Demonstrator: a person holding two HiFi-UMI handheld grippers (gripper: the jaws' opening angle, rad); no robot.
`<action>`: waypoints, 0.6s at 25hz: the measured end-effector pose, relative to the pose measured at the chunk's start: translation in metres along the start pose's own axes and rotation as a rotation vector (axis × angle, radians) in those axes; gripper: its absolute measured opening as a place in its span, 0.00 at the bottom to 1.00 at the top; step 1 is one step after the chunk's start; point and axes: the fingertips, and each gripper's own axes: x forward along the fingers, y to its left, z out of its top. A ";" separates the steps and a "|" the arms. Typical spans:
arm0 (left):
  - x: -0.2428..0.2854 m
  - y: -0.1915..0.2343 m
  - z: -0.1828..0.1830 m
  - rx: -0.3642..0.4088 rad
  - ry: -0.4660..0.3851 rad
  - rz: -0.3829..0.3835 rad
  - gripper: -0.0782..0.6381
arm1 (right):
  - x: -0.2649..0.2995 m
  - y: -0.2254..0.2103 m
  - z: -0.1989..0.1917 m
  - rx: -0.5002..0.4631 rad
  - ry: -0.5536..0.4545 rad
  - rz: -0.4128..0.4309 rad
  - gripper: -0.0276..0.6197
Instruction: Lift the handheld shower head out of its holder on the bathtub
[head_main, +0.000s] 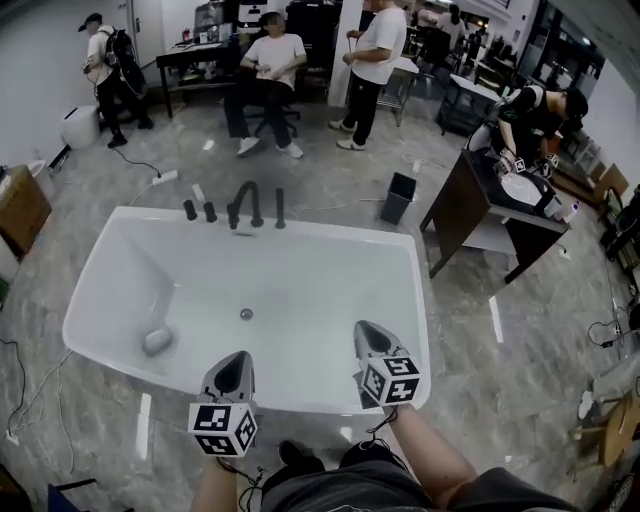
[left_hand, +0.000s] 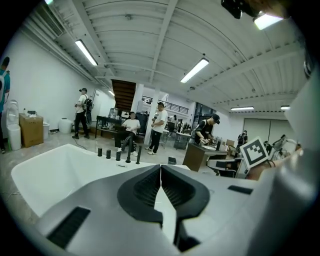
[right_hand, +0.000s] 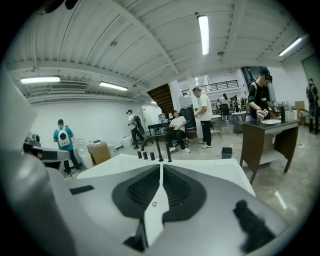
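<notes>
Hovering at the near rim of the bathtub, both grippers are well apart from the handheld shower head. That appears to be the slim black upright beside the faucet on the far rim, not yet lifted from its holder. The left gripper and right gripper have jaws closed together on nothing.

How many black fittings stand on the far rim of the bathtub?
5, in one row. From the left: first short knob, second short knob, third short knob, arched spout, slim upright rod. None looks hidden.
</notes>
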 end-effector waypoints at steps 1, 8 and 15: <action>0.002 0.007 -0.001 0.000 0.003 -0.001 0.13 | 0.005 0.002 0.000 -0.006 -0.003 -0.015 0.09; 0.028 0.042 0.000 -0.006 0.016 0.001 0.13 | 0.047 0.019 0.013 0.015 -0.074 0.037 0.09; 0.070 0.069 0.011 0.001 0.017 0.028 0.13 | 0.121 0.015 0.022 -0.026 -0.061 0.055 0.09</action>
